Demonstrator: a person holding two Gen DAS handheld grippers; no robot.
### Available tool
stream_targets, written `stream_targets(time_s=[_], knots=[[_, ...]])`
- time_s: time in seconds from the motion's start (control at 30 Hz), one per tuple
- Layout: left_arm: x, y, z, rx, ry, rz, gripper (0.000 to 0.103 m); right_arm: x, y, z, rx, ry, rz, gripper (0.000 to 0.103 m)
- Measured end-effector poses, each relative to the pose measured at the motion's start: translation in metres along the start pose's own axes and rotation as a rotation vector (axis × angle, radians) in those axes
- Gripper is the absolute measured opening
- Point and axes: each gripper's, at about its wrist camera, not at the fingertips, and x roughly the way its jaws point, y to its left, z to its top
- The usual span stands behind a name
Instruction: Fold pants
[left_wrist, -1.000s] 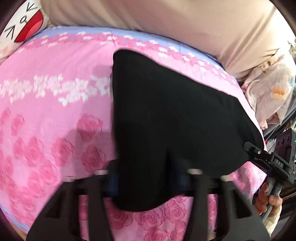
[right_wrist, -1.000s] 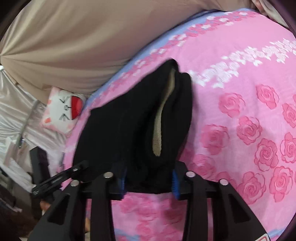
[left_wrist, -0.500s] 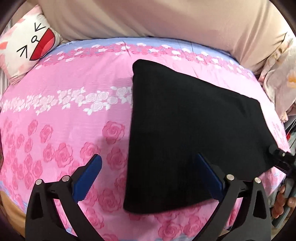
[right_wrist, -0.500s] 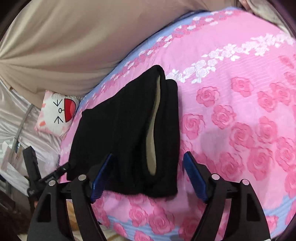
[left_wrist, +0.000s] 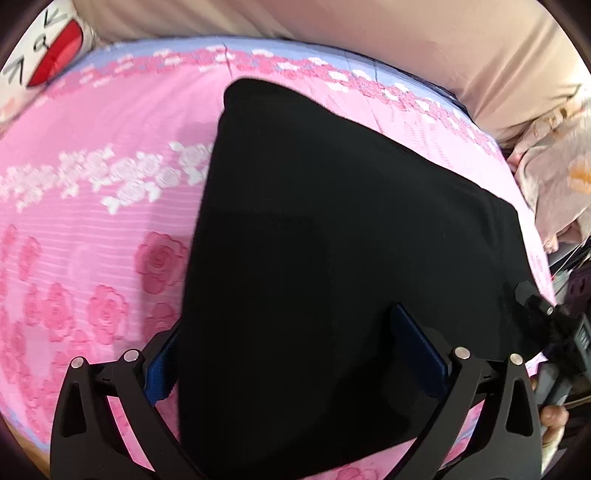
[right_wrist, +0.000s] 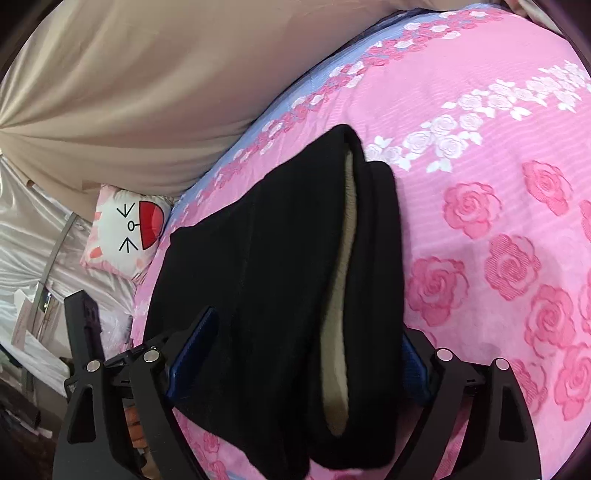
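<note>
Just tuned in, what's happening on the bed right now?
A person with a handheld gripper in each hand is folding black pants on a pink rose-print bedspread. The pants lie folded into a compact bundle, with pale fleece lining showing at one edge. The left gripper and right gripper both straddle the bundle's near edge with jaws open, gripping nothing yet.

Pants (left_wrist: 332, 258) perhaps hiding jaws' tips

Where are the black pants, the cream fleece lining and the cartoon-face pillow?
black pants (left_wrist: 332, 240): left wrist view, middle of the folded top layer.
cream fleece lining (right_wrist: 338, 332): right wrist view, pale strip showing between the black layers.
cartoon-face pillow (right_wrist: 127, 230): right wrist view, on its white face.
</note>
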Motion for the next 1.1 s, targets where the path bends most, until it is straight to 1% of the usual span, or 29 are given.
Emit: stream_targets(time_s=[0.07, 0.13, 0.17, 0.2, 0.47, 0.7, 0.87, 0.93, 0.97, 1.0, 1.03, 1.07, 1.1], knots=[[0.001, -0.003, 0.002, 0.000, -0.002, -0.007, 0.098, 0.003, 0.002, 0.001, -0.016, 0.005, 0.000, 0.087], [0.004, -0.005, 0.005, 0.006, 0.001, -0.009, 0.098, 0.008, 0.005, 0.004, -0.025, 0.009, 0.009, 0.089], [0.004, -0.005, 0.006, 0.003, 0.000, -0.007, 0.098, 0.009, 0.006, 0.006, -0.023, 0.011, 0.023, 0.093], [0.005, -0.006, 0.007, 0.002, 0.000, -0.006, 0.098, 0.010, 0.007, 0.005, -0.020, 0.012, 0.031, 0.095], [0.011, -0.007, 0.018, -0.014, -0.002, 0.004, 0.098, 0.023, 0.013, 0.015, -0.031, 0.019, 0.033, 0.097], [0.016, -0.009, 0.023, -0.011, -0.040, 0.032, 0.098, 0.029, 0.015, 0.020, -0.056, 0.015, 0.026, 0.098], [0.018, -0.009, 0.024, -0.022, -0.071, 0.041, 0.098, 0.033, 0.017, 0.022, -0.048, -0.002, 0.007, 0.097], [0.017, -0.007, 0.025, -0.038, -0.076, 0.035, 0.098, 0.032, 0.013, 0.022, -0.023, -0.016, -0.019, 0.080], [0.017, -0.006, 0.025, -0.041, -0.076, 0.029, 0.098, 0.030, 0.005, 0.022, 0.017, -0.011, -0.021, 0.056], [0.015, -0.004, 0.025, -0.046, -0.071, 0.007, 0.098, 0.028, 0.000, 0.020, 0.053, -0.009, 0.015, 0.048], [0.013, -0.002, 0.024, -0.051, -0.068, -0.010, 0.092, 0.024, -0.003, 0.018, 0.073, -0.013, 0.037, 0.045], [0.009, -0.001, 0.022, -0.054, -0.072, -0.016, 0.085, 0.020, 0.001, 0.015, 0.057, -0.019, 0.027, 0.041], [-0.001, 0.001, 0.020, -0.048, -0.089, -0.023, 0.069, 0.017, 0.006, 0.012, 0.038, -0.028, 0.014, 0.039]])
